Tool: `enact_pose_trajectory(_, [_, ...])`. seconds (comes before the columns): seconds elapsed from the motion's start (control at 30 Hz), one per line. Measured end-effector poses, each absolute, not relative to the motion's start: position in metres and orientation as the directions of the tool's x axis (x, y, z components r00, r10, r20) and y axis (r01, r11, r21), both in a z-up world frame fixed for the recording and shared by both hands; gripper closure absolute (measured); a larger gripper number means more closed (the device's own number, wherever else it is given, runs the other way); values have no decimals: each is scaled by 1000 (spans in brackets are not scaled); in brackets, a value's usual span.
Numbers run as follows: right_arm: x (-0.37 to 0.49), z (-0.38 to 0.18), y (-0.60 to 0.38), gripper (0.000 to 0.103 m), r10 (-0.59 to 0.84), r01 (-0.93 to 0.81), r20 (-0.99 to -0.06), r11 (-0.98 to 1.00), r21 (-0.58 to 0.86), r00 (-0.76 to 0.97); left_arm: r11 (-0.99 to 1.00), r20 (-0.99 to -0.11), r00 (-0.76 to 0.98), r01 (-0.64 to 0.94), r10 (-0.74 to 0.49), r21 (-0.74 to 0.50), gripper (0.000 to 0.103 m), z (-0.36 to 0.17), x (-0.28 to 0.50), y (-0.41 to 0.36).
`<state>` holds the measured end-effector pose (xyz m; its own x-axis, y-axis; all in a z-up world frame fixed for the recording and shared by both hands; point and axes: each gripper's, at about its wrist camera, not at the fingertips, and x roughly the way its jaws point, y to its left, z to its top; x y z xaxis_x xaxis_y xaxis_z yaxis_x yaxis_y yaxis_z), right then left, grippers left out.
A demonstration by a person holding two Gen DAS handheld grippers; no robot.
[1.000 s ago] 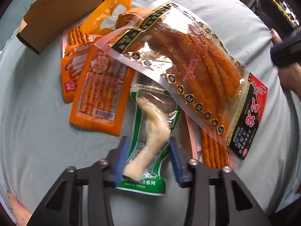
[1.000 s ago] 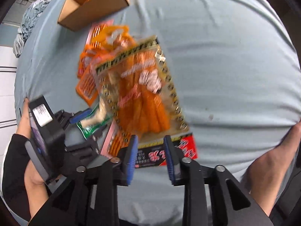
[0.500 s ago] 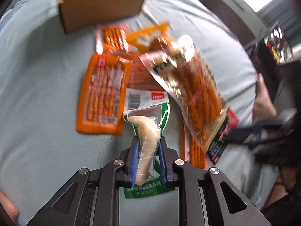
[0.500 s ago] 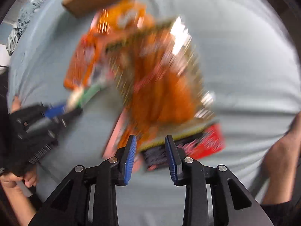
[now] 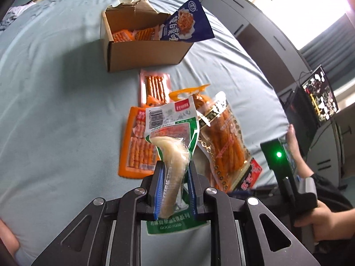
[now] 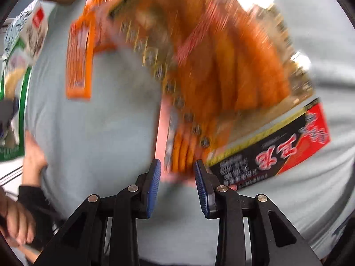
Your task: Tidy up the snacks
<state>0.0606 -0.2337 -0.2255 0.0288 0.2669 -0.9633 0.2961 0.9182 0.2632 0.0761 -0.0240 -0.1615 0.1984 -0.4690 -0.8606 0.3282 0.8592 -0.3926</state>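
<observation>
Left wrist view: the left claw point(image 5: 173, 187) is clenched on a green-edged packet point(image 5: 172, 155) with a pale piece of food inside; its jaws have just been closing, and the blue pads point(image 5: 160, 188) press both sides.
Packet, position: lifted clear of the bed point(image 5: 55, 110), hanging ahead of the claw, barcode end far, green printed end near and poking out behind the pads.
Packet, long axis: runs near to far, roughly in line with the claw's fingers.
Box point(image 5: 142, 51): open cardboard, well apart at the far side, slightly left of the claw's line; orange packs and a blue pouch point(image 5: 188, 25) already inside.
Deciding relation: the box lies straight beyond the held packet, so the carry looks like a forward reach with the packet's far end leading.
Nearer claw to box: judged the left one.
Remaining pile: an orange flat pack point(image 5: 135, 153), a pink pack of sticks point(image 5: 155, 86) and a large clear bag of orange strips point(image 5: 224, 141) lie between claw and box.
Right claw point(image 6: 177, 187): released, nothing between its pads; hovers at the near end of the pink pack point(image 6: 177, 153), beside the large bag's black-and-red end point(image 6: 275, 150); view blurred.
</observation>
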Motion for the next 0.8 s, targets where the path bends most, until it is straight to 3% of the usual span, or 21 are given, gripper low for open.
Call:
enact_pose_trajectory(0.03, [65,-225,-236,73,159,284,-987,946,158,20,859,-860,196,325,-471,-396,84,-163,77,-26])
enact_pose_trajectory(0.07, [67,-227,-238,70,140,279,-990,950,139,16,859,-862,193,327,-469,-394,84,-164,76,-26])
enact_pose_trajectory(0.27, [64,-240,-252,70,323,374,-945,883,285,-44,865,-874,182,332,-451,-377,84,-168,73,-29])
enact_pose_trajectory(0.37, [52,-248,-240,69,347,363,-935,882,301,-69,866,-875,184,332,-447,-373,84,-168,73,-30])
enact_pose_trajectory(0.6, [52,-236,-175,69,136,73,-990,988,133,-29,881,-878,211,311,-430,-357,84,-166,75,-32])
enact_pose_trajectory(0.8, [63,-253,-162,67,62,75,-995,996,56,-82,895,-885,225,289,-409,-340,84,-165,76,-23])
